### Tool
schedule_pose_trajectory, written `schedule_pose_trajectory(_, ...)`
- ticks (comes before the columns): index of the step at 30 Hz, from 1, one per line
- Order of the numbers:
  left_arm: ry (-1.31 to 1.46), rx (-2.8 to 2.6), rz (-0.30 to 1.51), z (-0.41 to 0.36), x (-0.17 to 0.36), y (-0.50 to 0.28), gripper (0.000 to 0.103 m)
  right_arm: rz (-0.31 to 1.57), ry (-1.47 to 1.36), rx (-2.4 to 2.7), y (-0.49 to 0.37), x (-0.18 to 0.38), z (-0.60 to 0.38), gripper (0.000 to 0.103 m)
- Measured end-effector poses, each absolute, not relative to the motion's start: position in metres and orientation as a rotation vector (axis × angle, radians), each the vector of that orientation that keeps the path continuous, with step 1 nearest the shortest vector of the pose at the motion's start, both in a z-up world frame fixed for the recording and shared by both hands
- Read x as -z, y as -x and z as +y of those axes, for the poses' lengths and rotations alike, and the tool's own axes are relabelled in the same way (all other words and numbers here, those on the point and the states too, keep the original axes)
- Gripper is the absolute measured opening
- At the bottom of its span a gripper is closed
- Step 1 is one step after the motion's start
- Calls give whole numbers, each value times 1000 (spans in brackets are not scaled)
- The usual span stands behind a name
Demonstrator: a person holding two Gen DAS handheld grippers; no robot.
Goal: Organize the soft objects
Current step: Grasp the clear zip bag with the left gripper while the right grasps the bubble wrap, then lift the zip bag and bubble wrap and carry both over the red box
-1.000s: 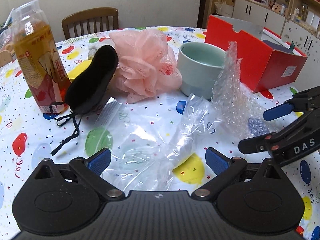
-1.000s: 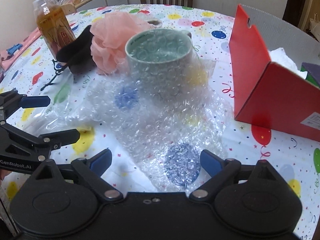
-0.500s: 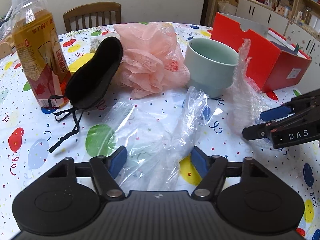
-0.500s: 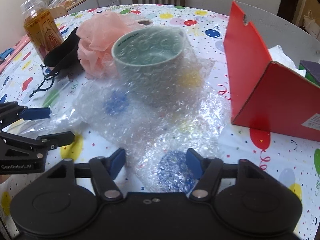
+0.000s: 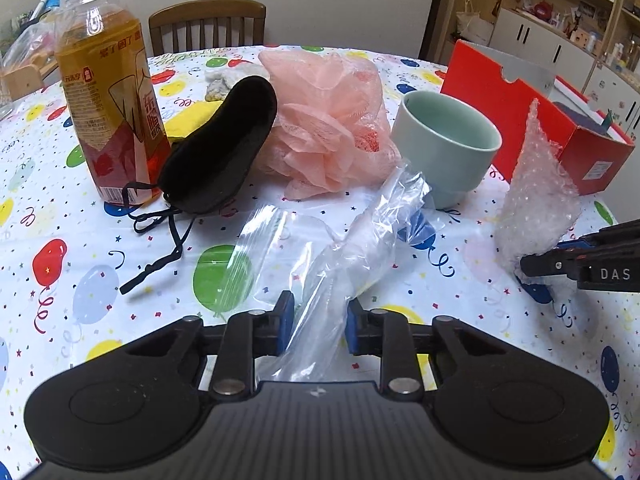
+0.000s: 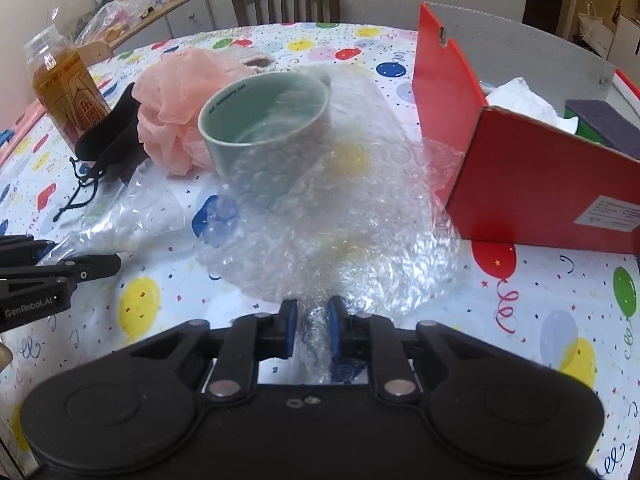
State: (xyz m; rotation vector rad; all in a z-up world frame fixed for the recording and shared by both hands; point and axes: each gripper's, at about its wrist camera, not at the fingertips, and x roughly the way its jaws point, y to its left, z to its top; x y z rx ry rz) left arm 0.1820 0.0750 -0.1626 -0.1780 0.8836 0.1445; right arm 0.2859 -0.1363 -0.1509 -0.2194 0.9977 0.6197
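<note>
Two grippers, both w/ jaws just closing: left gripper [image 5: 320, 326] pinches clear zip bag [image 5: 320, 264], crinkled, near table edge; right gripper [image 6: 311, 330] pinches bubble wrap [image 6: 344, 216], lumpy, translucent, draped against mint cup [image 6: 264, 120]. Red box [image 6: 532, 184] just beside wrap.

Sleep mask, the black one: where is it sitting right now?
In the left wrist view the sleep mask is on the left of the table, propped between the tea bottle and the pink bath pouf.
</note>
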Motion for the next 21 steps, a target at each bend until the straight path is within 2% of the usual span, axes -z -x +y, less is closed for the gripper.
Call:
schedule_pose_trajectory(8, 190, -134, 852, 67, 140, -172, 23, 951, 167, -634, -272, 128, -153, 13)
schedule_pose_trajectory(21, 182, -72, 800, 33, 75, -178, 24, 881, 94, -632, -257, 69, -190, 13)
